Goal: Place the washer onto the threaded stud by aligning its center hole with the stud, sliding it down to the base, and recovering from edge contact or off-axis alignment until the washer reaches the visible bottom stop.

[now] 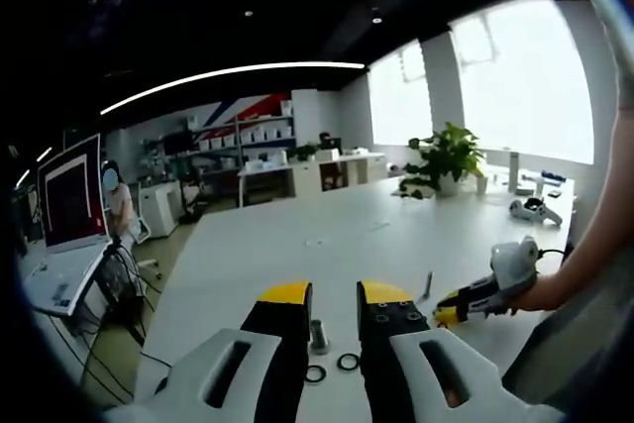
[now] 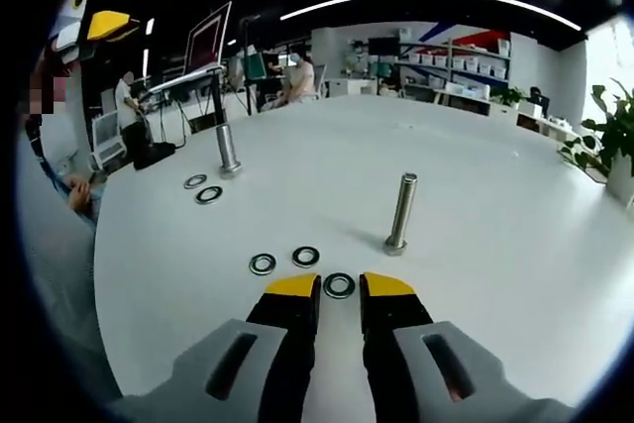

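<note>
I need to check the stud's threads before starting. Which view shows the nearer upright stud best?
The right gripper view: the stud stands whole and unobstructed. In the left gripper view, a stud is partly hidden between the jaws.

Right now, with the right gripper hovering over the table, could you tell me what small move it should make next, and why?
Probably ease the right gripper forward and down onto the nearest washer. Its jaws stand open and empty, that washer lies flat on the table just beyond their tips, and the upright stud beside it is bare.
</note>
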The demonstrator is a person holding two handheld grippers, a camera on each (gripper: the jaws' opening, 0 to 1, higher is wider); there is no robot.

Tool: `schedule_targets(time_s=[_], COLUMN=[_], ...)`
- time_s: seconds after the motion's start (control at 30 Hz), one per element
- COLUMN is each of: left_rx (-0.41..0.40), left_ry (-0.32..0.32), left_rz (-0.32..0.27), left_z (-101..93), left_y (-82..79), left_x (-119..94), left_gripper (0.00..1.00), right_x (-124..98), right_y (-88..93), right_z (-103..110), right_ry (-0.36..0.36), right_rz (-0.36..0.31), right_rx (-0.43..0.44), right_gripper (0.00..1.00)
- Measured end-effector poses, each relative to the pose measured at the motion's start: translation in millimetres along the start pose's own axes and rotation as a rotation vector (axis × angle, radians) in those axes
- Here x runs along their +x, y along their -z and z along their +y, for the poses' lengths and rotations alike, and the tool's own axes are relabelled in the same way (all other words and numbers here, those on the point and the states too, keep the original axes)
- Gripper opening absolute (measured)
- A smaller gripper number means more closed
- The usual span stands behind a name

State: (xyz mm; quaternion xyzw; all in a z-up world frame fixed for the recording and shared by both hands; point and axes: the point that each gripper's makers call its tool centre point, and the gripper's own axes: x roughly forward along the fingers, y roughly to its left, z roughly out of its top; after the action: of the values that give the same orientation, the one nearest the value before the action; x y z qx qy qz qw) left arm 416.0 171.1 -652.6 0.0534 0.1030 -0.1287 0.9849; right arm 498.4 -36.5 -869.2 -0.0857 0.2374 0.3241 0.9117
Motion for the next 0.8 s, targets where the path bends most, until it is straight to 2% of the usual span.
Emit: schedule_targets(time_s=[0.3,0.6,0.73,0.77,0.8], left_rx=[-0.002,0.005,0.007,0.007,0.007], left_ry=[-0.002,0.002,0.002,0.002,0.003], left_rz=[0.006,0.012,0.012,0.012,0.014], left_z=[0.3,-1.0,-0.9,-0.9,-1.3], left_y=[1.1,2.1,2.1,2.2,2.3], left_x=[-0.2,0.3,0.3,0.4,0.3], left_gripper=[0.16,0.15,0.15,0.15,0.15], right_x=[-2.8,-1.5,-2.0,-2.4,-1.9], right_y=[0.1,0.2,0.3,2.9,0.7], right_z=[0.4,-1.2,-1.7,0.8,-0.7], right_ry=[0.012,0.012,0.006,-0.002,-0.003], right_rz=[-0.021,-0.017,-0.008,0.005,-0.005], right_rx=[0.011,0.023,0.039,0.068,0.052], right_gripper=[0.18,0.14,0.12,0.12,0.12])
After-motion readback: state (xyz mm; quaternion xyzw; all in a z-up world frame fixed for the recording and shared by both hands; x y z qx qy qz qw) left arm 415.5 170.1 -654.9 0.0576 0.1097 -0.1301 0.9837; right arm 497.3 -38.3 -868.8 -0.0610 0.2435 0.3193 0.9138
